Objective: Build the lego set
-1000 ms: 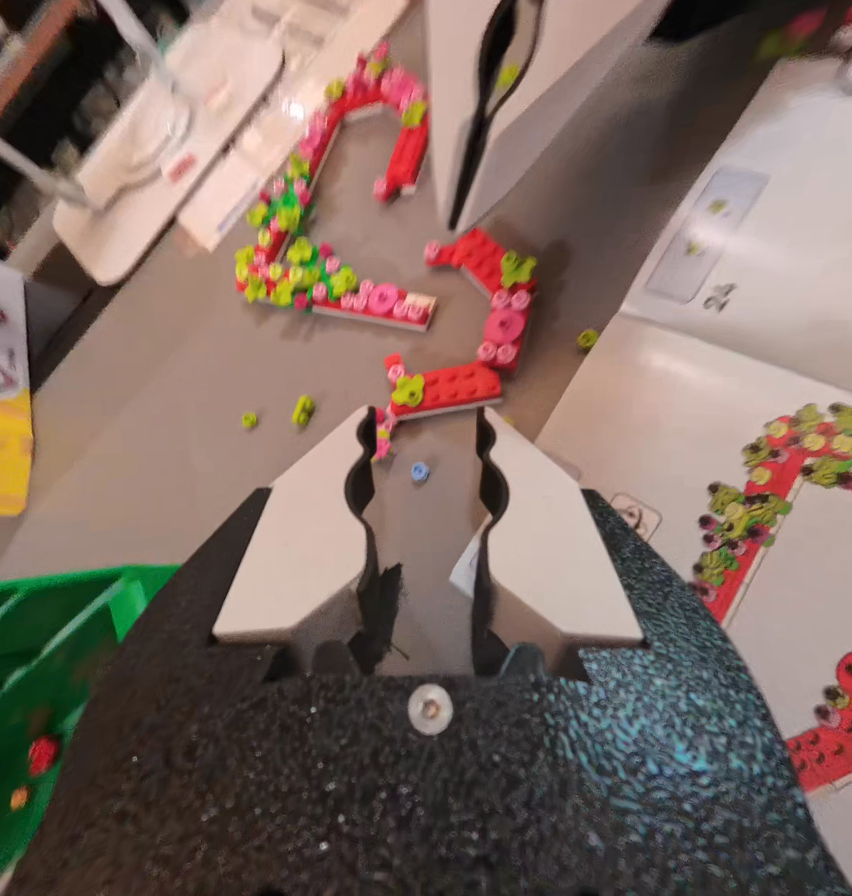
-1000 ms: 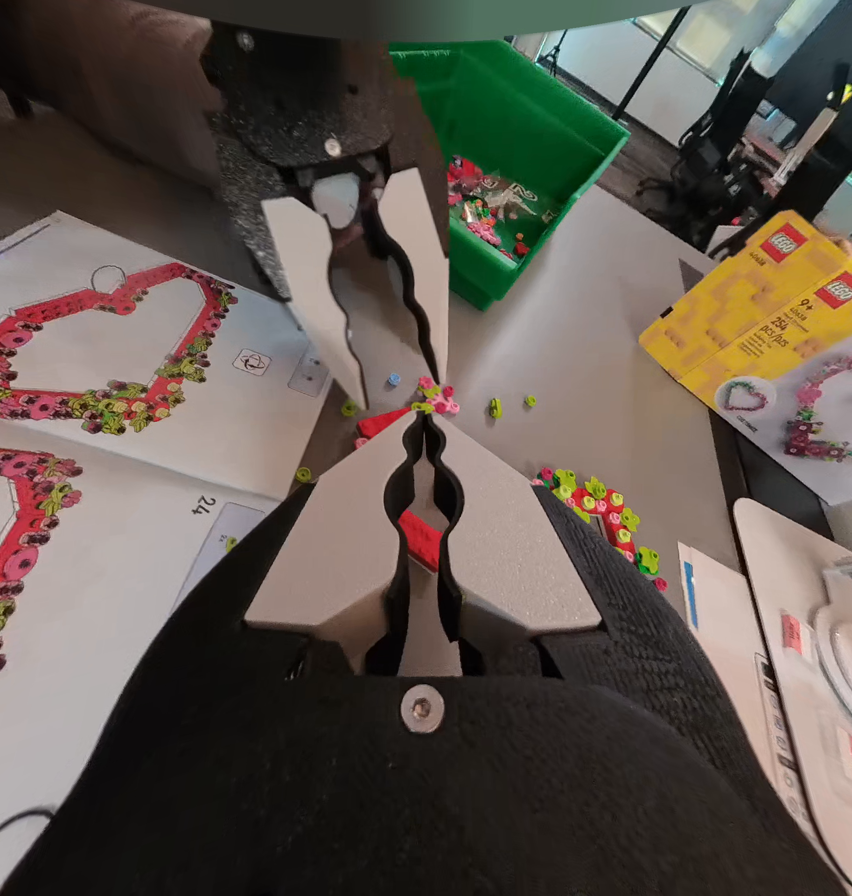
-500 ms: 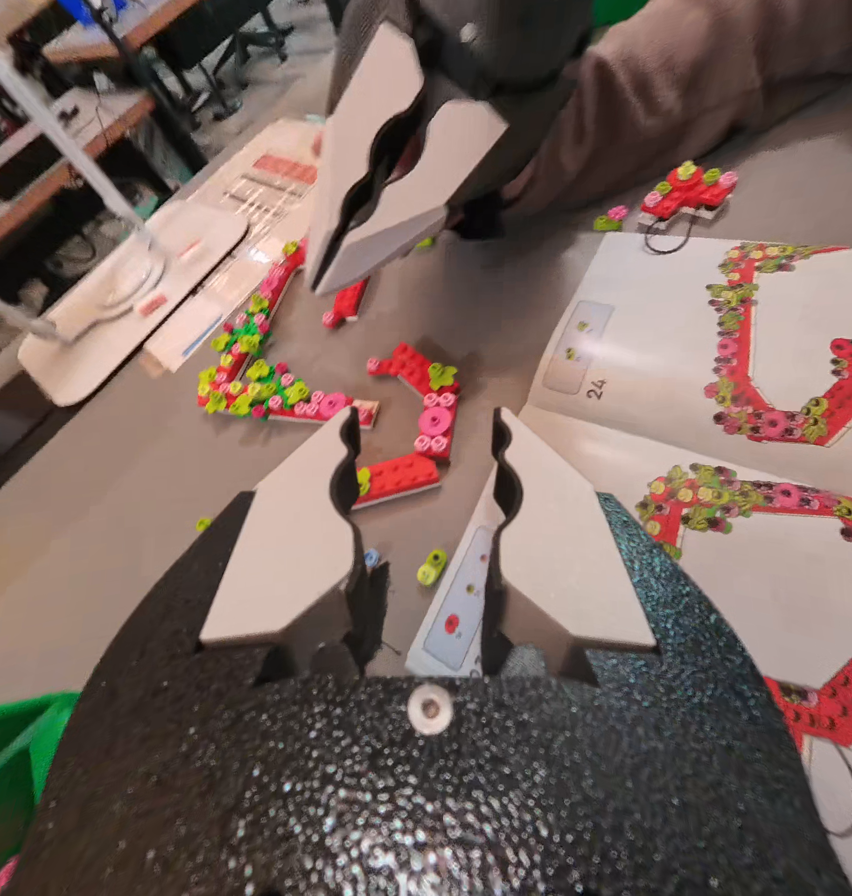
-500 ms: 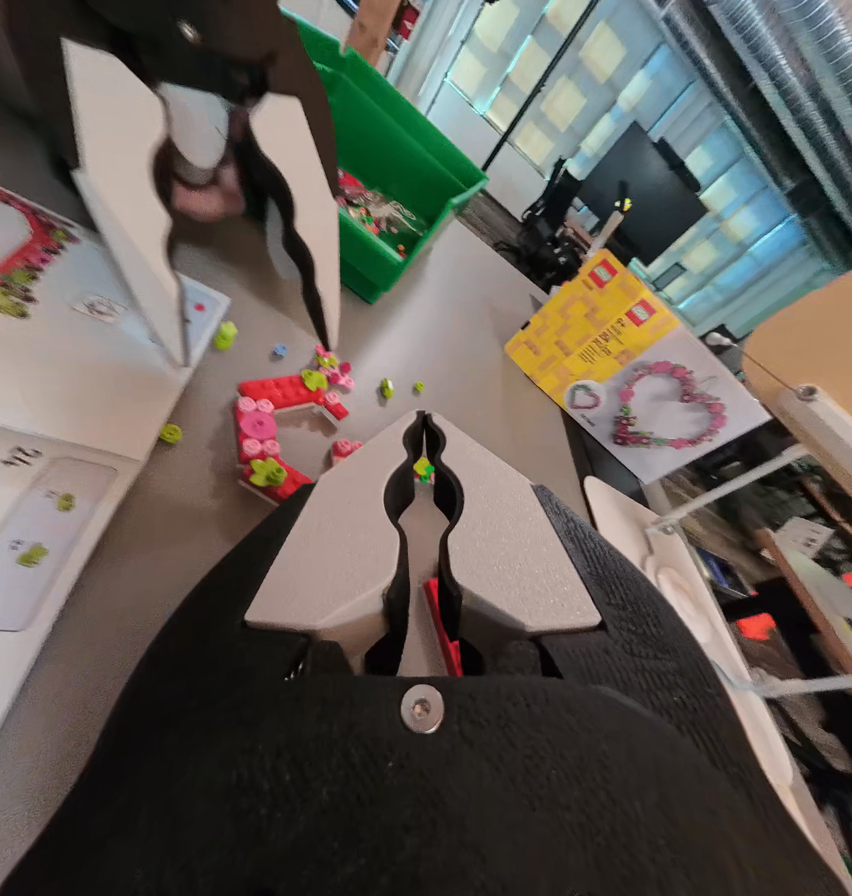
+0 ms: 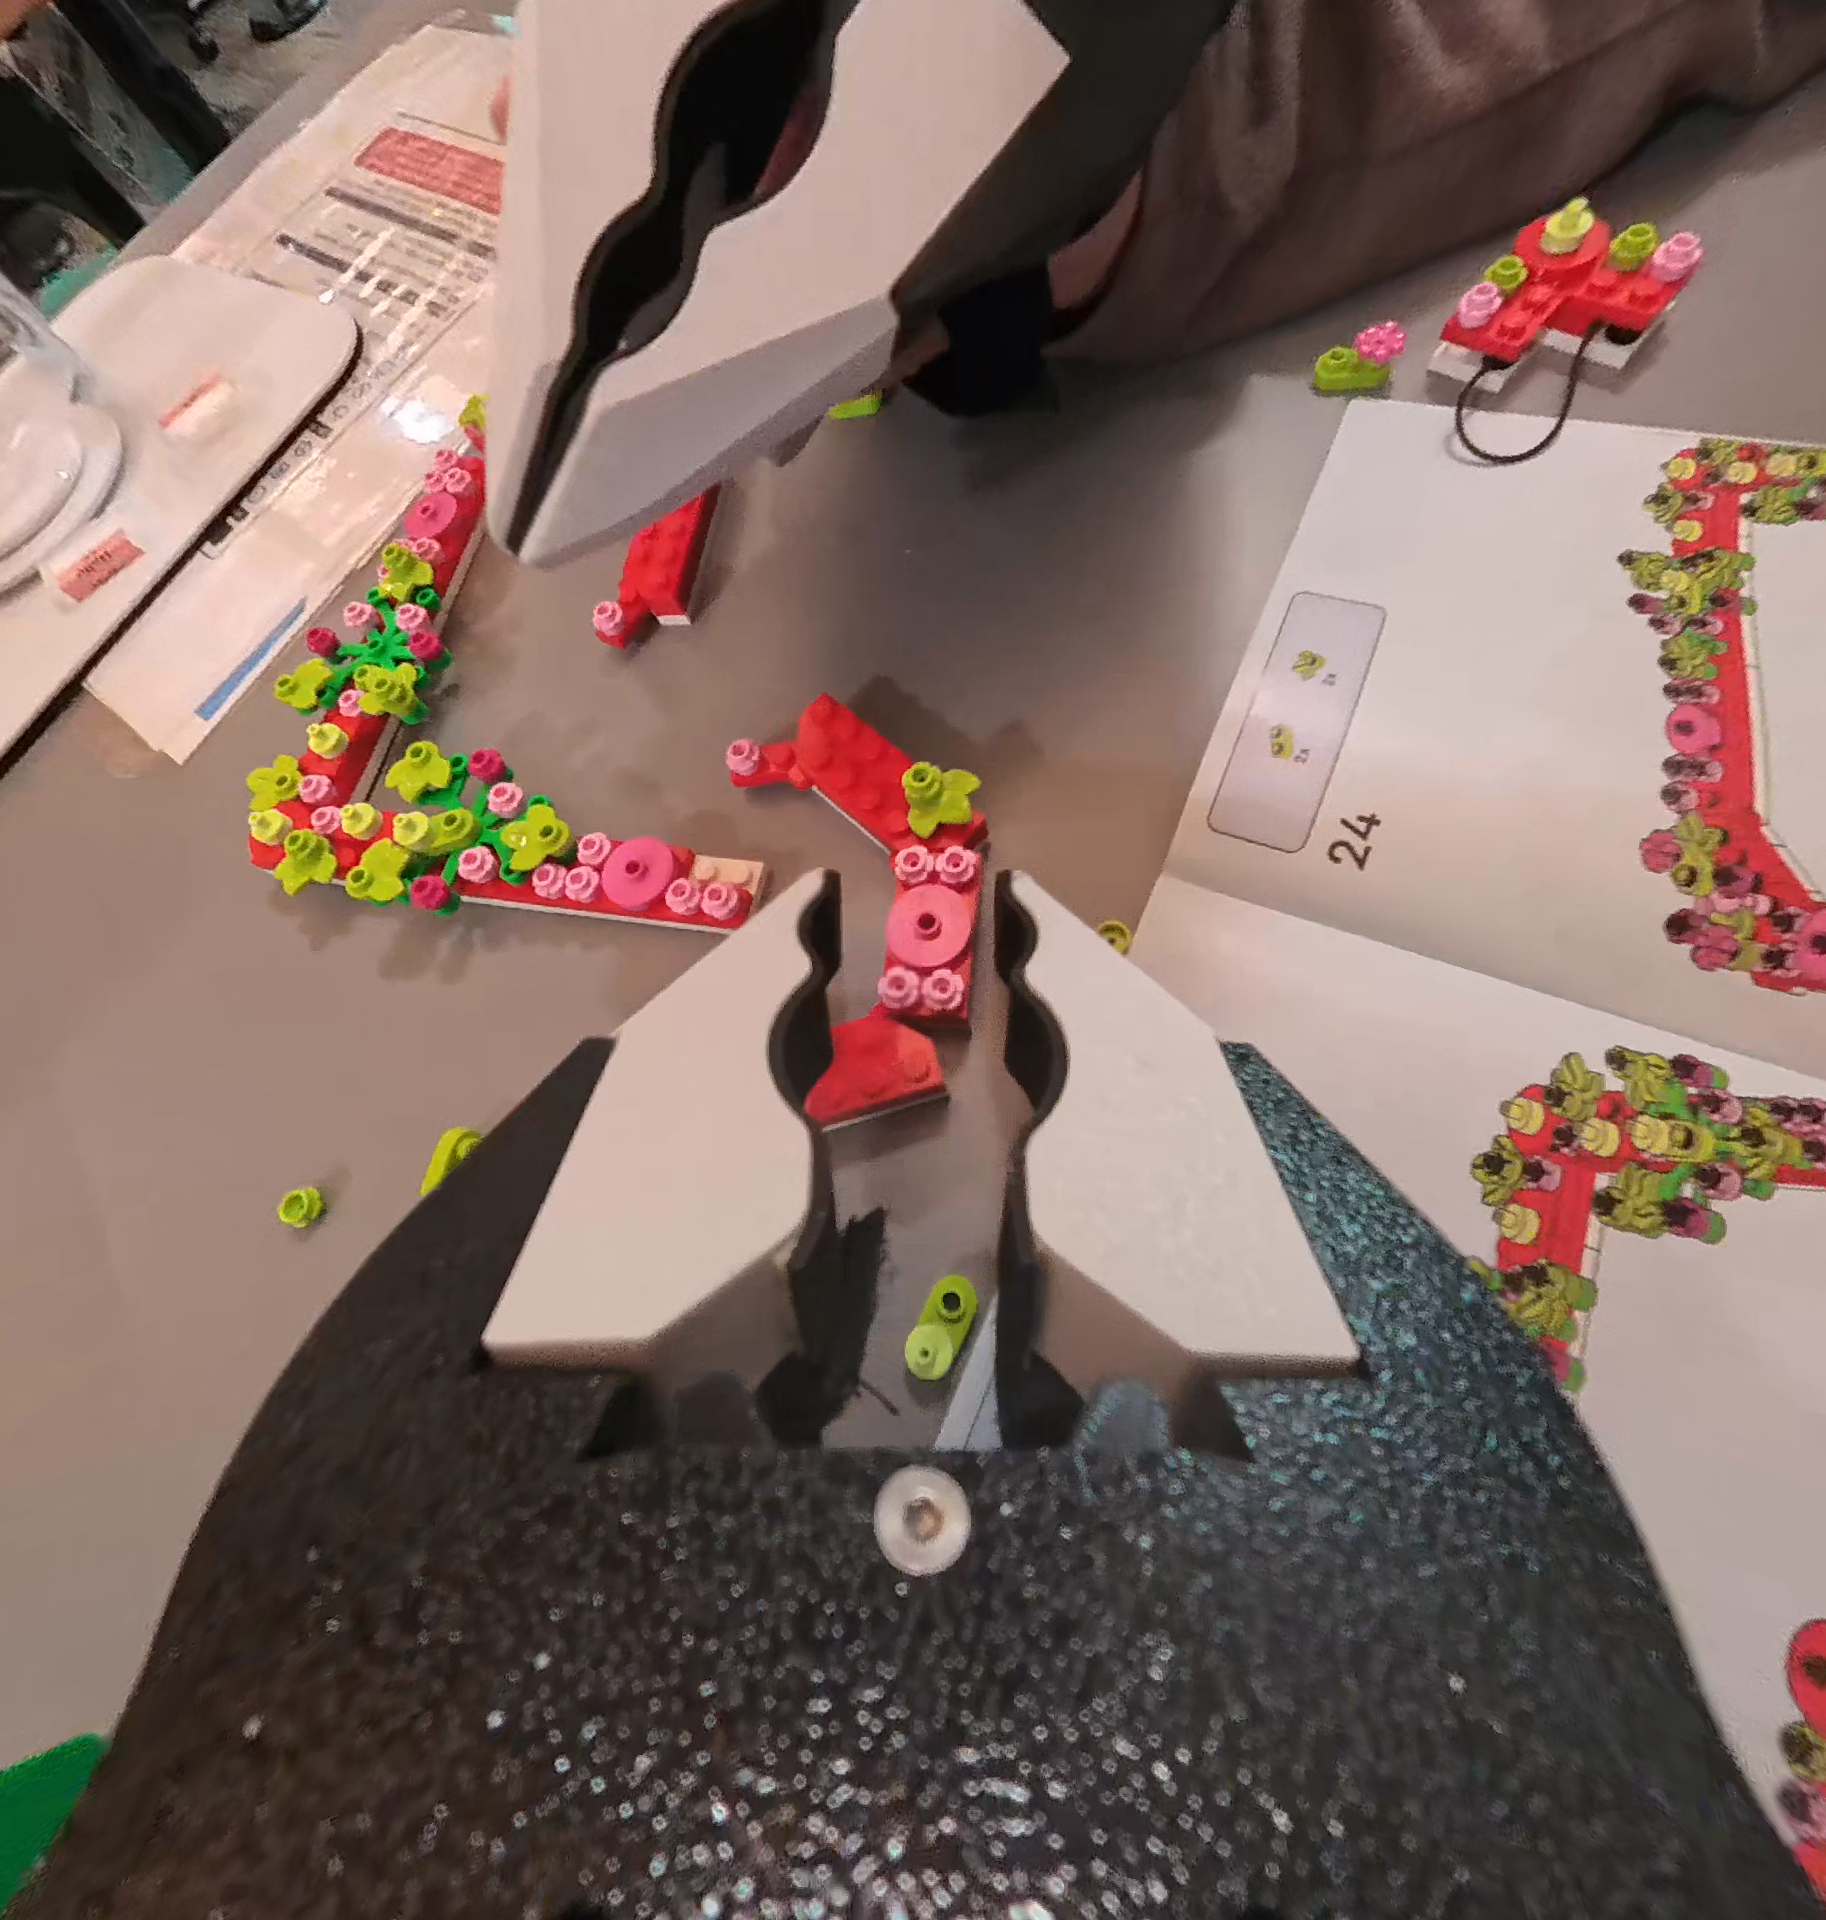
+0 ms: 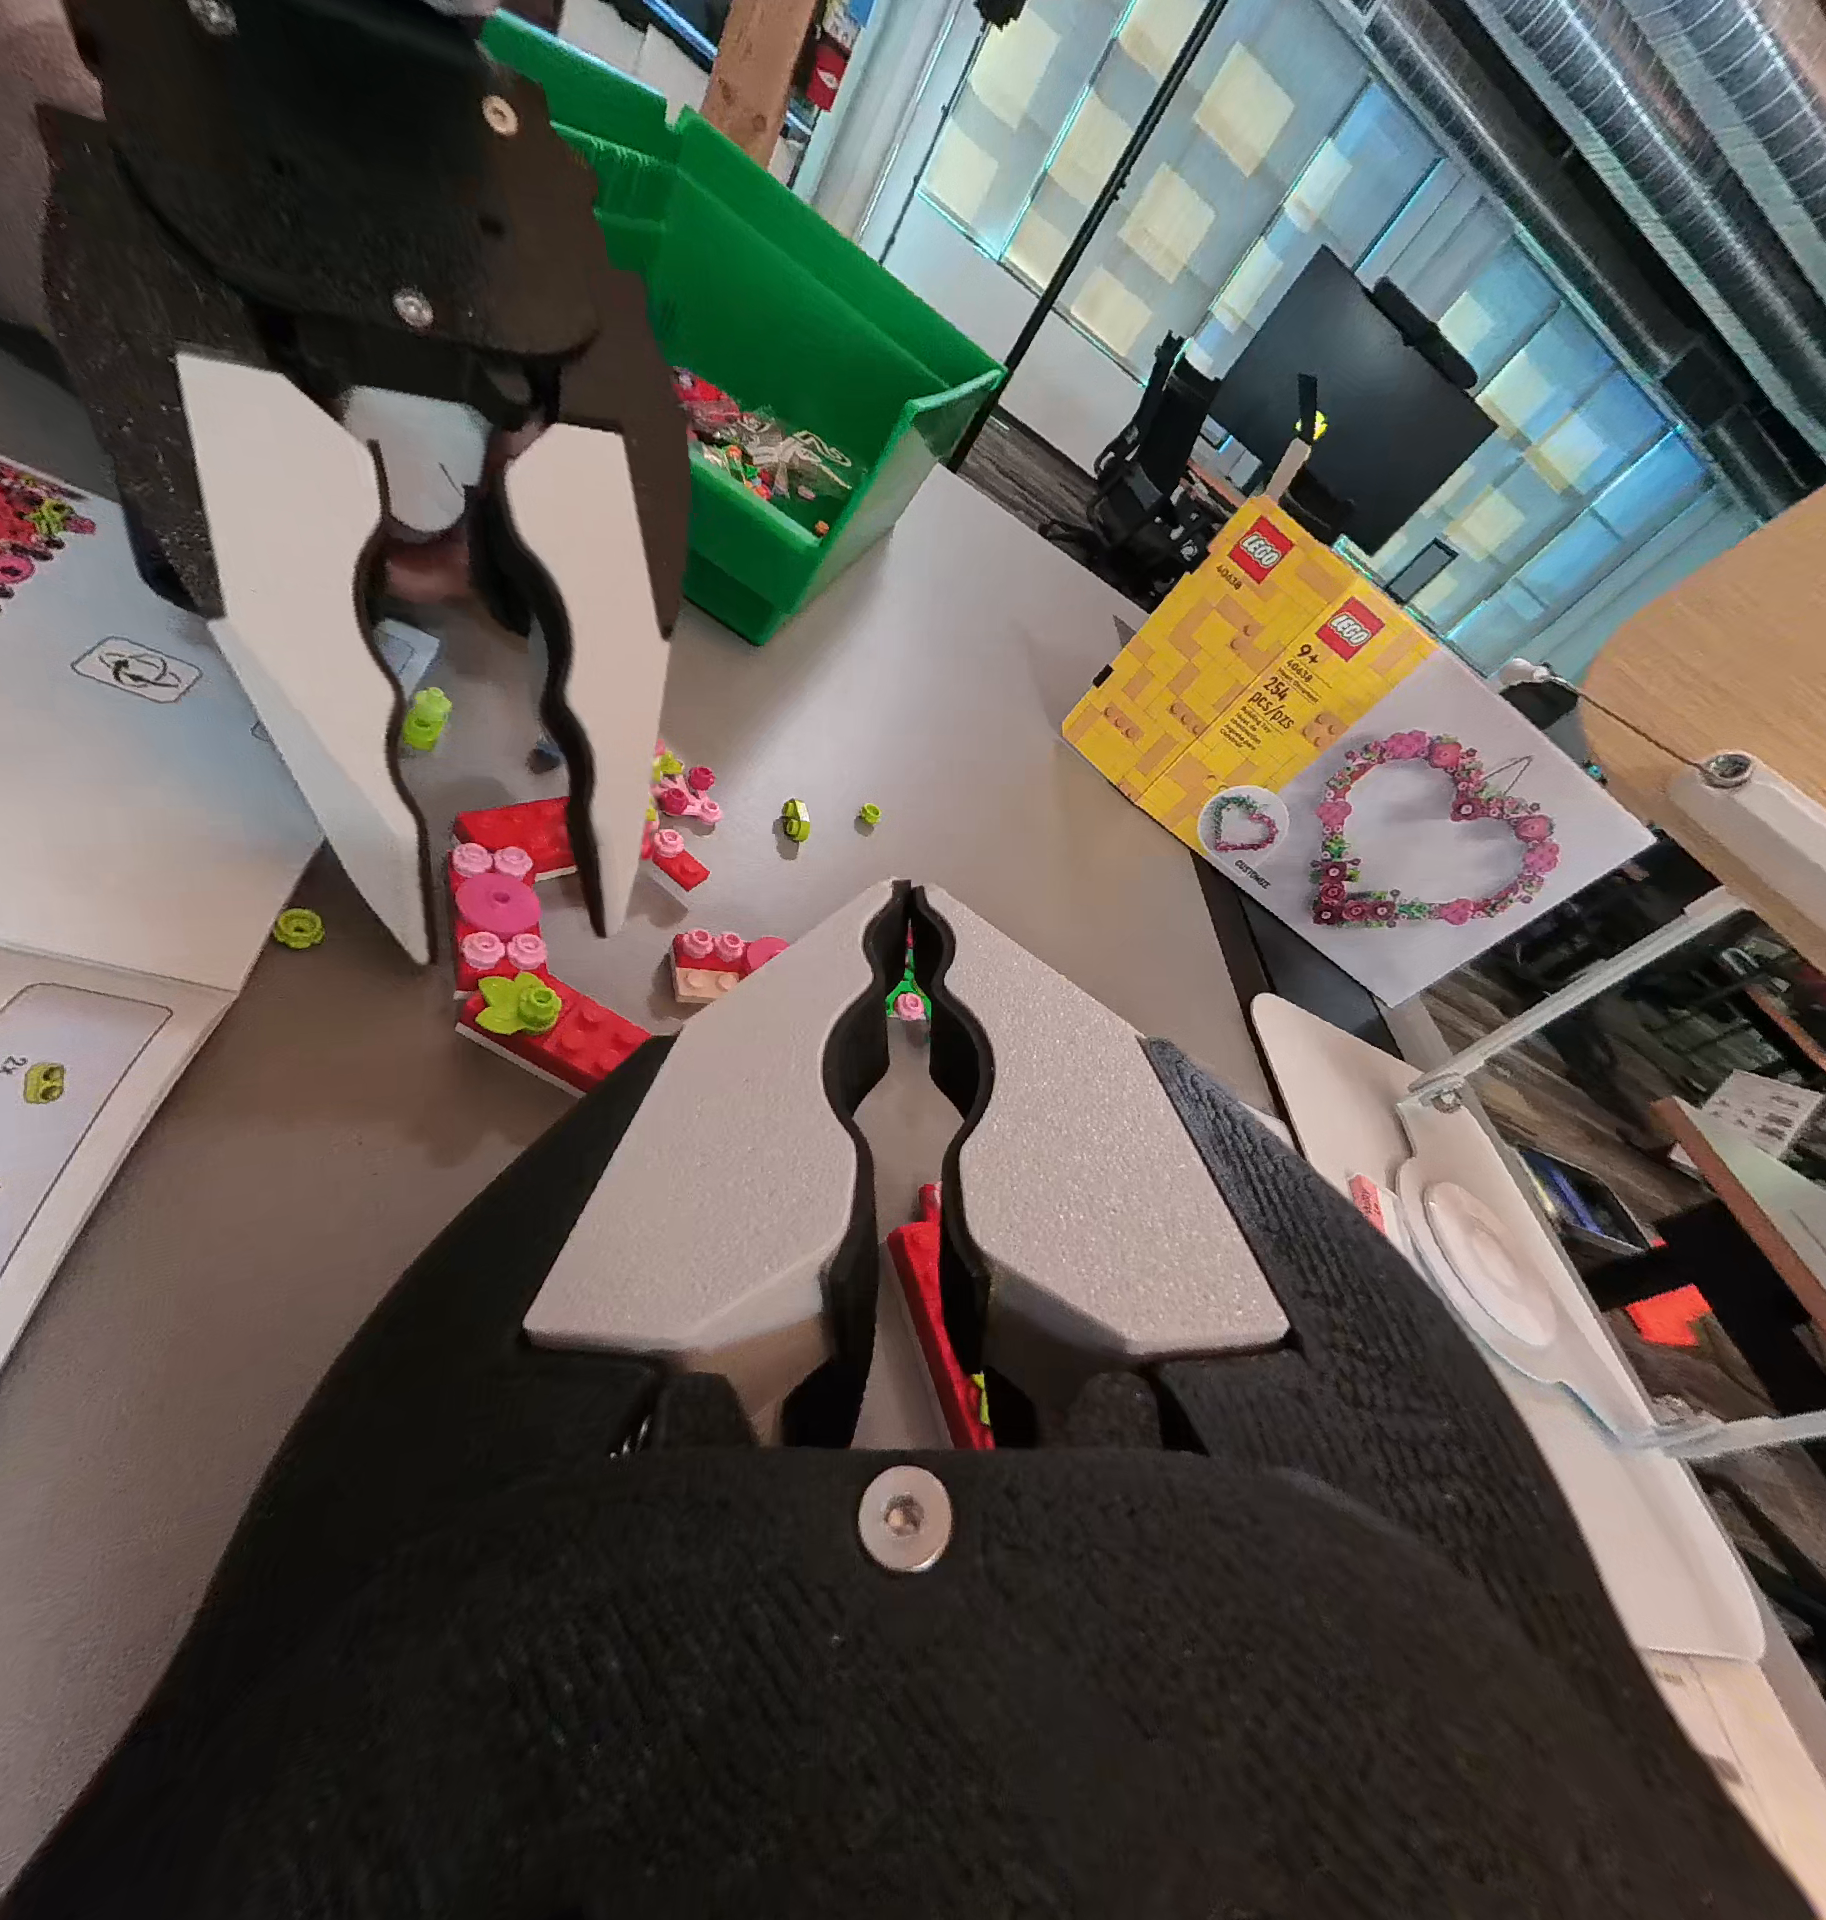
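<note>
Our left gripper (image 5: 914, 914) is spread wide over the grey table (image 5: 161, 1039). Its two tips stand on each side of a curved red Lego piece (image 5: 893, 904) with a big pink round flower, but we cannot tell if they touch it. Our right gripper (image 6: 904, 904) is pressed together, and we cannot tell if it pinches the red Lego strip (image 6: 935, 1320) that shows between its fingers. A longer red piece with green leaves (image 5: 410, 810) lies to the left. The open instruction book (image 5: 1511, 727) lies by the right edge. A green bin (image 6: 784, 343) and a yellow Lego box (image 6: 1252, 675) sit farther back.
</note>
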Demonstrator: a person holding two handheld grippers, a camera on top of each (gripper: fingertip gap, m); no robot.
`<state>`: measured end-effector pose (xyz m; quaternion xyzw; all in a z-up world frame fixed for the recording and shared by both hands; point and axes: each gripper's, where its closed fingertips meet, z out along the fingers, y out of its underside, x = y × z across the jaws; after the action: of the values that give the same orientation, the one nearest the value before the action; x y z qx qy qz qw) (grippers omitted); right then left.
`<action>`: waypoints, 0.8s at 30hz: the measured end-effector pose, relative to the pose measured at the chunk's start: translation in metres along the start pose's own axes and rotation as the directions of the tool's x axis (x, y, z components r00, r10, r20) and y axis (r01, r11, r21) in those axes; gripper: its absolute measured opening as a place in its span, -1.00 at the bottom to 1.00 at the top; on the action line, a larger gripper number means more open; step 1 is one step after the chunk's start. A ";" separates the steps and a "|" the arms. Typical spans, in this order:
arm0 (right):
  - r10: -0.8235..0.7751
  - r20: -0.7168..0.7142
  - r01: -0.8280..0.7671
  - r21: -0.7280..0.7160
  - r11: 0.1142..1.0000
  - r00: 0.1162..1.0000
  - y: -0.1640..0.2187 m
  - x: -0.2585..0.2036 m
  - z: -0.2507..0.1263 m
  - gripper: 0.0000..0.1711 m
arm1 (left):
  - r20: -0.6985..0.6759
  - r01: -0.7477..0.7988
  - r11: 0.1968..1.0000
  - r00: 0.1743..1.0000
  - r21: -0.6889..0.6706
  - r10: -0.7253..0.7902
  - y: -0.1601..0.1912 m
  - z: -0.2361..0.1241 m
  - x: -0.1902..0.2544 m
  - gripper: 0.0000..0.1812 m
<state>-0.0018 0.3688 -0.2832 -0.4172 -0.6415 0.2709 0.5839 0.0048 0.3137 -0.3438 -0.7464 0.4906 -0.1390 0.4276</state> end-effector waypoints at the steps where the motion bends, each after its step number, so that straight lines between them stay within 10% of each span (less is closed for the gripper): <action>1: 0.006 -0.001 -0.006 0.002 1.000 1.000 0.000 0.001 0.000 -1.00 | 0.010 -0.009 1.000 1.000 -0.005 0.009 0.000 0.001 0.000 -0.72; 24: 0.021 0.011 -0.021 0.031 0.999 1.000 -0.003 0.003 0.002 -1.00 | -0.029 -0.051 0.999 0.998 -0.015 0.050 0.000 0.002 0.008 -0.83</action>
<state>-0.0046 0.3705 -0.2795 -0.4135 -0.6360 0.2891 0.5839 0.0096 0.3075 -0.3466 -0.7350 0.5166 -0.1351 0.4180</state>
